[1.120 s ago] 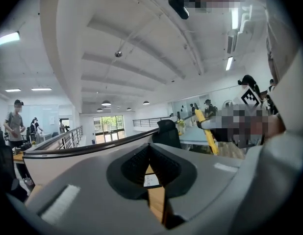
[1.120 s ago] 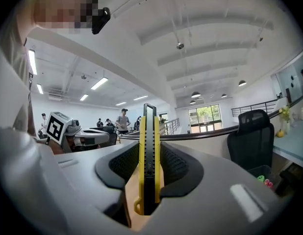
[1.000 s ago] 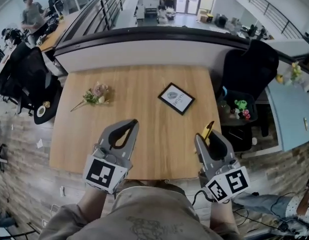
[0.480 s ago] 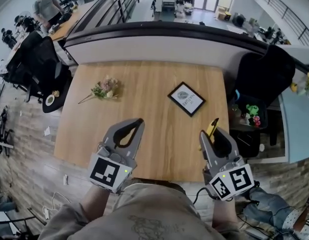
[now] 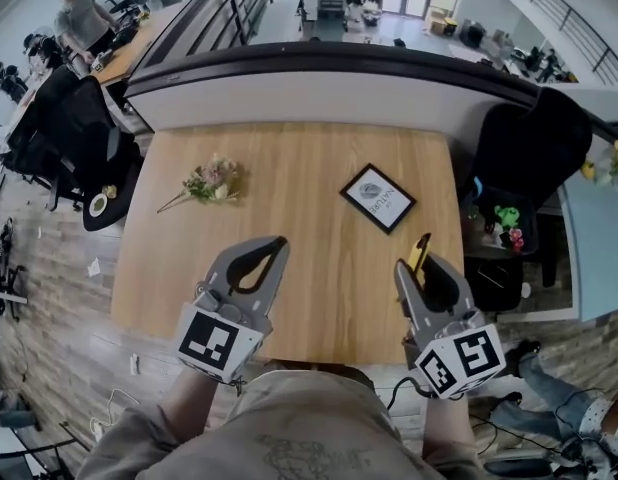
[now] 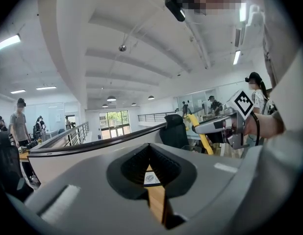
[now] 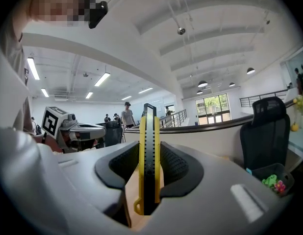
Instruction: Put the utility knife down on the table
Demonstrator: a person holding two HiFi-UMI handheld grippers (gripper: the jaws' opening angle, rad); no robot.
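Note:
A yellow and black utility knife (image 7: pixel 147 151) stands upright between the jaws of my right gripper (image 7: pixel 149 143), which is shut on it. In the head view the knife's tip (image 5: pixel 420 251) sticks out past the right gripper (image 5: pixel 417 266), above the near right part of the wooden table (image 5: pixel 289 168). My left gripper (image 5: pixel 277 242) hovers over the near left part of the table, shut and holding nothing. From the left gripper view, the left gripper (image 6: pixel 150 147) has its tips together, and the knife (image 6: pixel 200 133) shows at the right.
A black-framed picture (image 5: pixel 378 198) lies on the table ahead of the right gripper. A small bunch of dried flowers (image 5: pixel 211 181) lies at the far left. A black chair (image 5: pixel 529 138) and a bin of toys (image 5: pixel 497 220) stand right of the table. A curved low wall (image 5: pixel 319 88) runs behind.
Both grippers keep almost the same pose over the near table edge. The knife stays in the right gripper. Only the head view has shifted a little.

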